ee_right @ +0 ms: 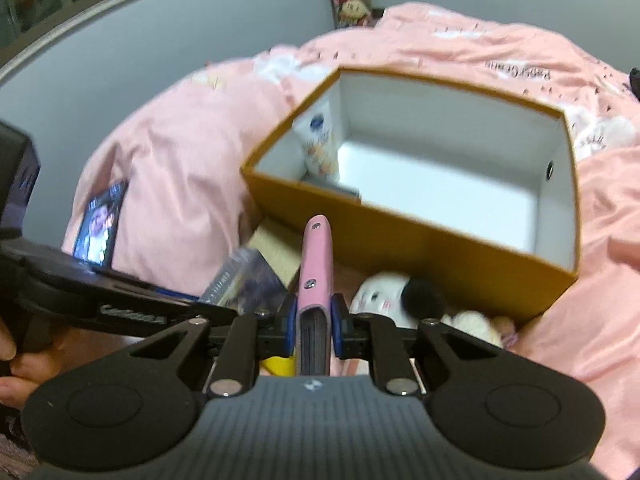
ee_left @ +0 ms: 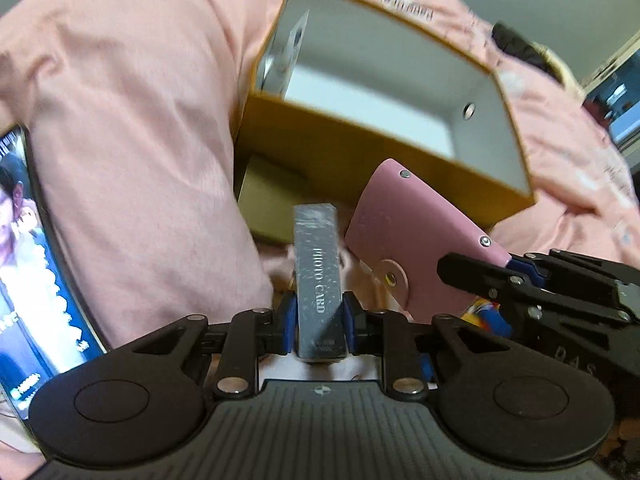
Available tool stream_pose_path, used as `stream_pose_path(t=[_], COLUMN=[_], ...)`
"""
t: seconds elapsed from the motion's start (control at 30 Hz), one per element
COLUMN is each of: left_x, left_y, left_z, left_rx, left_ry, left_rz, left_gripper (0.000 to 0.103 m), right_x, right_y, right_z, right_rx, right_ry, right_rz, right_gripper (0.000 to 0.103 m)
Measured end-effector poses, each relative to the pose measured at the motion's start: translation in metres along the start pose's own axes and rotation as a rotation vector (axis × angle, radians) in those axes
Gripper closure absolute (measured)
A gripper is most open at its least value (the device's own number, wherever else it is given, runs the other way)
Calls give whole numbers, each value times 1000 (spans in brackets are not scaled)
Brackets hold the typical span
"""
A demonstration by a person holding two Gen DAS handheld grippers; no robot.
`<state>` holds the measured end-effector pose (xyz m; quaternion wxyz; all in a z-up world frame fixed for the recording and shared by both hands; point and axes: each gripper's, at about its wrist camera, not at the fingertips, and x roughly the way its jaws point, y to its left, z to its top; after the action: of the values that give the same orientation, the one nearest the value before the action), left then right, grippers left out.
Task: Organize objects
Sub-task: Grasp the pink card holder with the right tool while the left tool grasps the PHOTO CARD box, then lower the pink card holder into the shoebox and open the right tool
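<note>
At the far left, a phone (ee_left: 24,248) with a lit screen lies on the pink blanket (ee_left: 132,120). Next to it, the left gripper (ee_left: 319,320) has its fingers clamped on a grey card box (ee_left: 318,276) with the words "PHOTO CARD", held by its two long sides near the lower end. This box looks stiff and light, so I think the grip on the flat sides is safe, but the surface seems smooth and it could slip if the hold gets loose. To the right, the right gripper (ee_right: 313,326) is pressed together on a pink wallet (ee_right: 316,264), held on edge across its thickness. The wallet seems soft and a little thick, so it may bend; holding near the spine looks best. Behind both stands the orange box (ee_right: 420,248), open, with a small packet (ee_right: 320,144) in its left corner. A plush toy (ee_right: 384,296) lies in front of the box, just beside the wallet.
</note>
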<state>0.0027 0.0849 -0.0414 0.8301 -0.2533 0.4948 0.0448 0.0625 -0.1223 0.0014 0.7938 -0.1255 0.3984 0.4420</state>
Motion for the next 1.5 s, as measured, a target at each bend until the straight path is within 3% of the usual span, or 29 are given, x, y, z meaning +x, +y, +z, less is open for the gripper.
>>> stream_pose_path(t=[0.3,0.53,0.7,1.1,1.3,1.5], left_x=[-39,-36,-20,9,18,24], left_y=[-17,-47,-59,-46,-38,-33], left_z=[23,63,90,107,112,116], left_rx=[20,70,88,58,35,20], left_ry=[-174,-321,-363,-344,-332,-313], left_rz=[-87,-89,-49,-4,-1,-7], left_gripper=[77,77,77,77,77,77], right_x=[-23,-33,-1,104,122,122], right_y=[-1,-11,-22,-40,-26,-28], right_z=[34,66,85,97,87,99], right_rx=[-29,-113,-211,-442,-580,-547], right_ry=[-153,-263,-187,108,173,217], right_rz=[9,-132,-206,-303,-303,-229], right_gripper=[85,85,85,85,84,77])
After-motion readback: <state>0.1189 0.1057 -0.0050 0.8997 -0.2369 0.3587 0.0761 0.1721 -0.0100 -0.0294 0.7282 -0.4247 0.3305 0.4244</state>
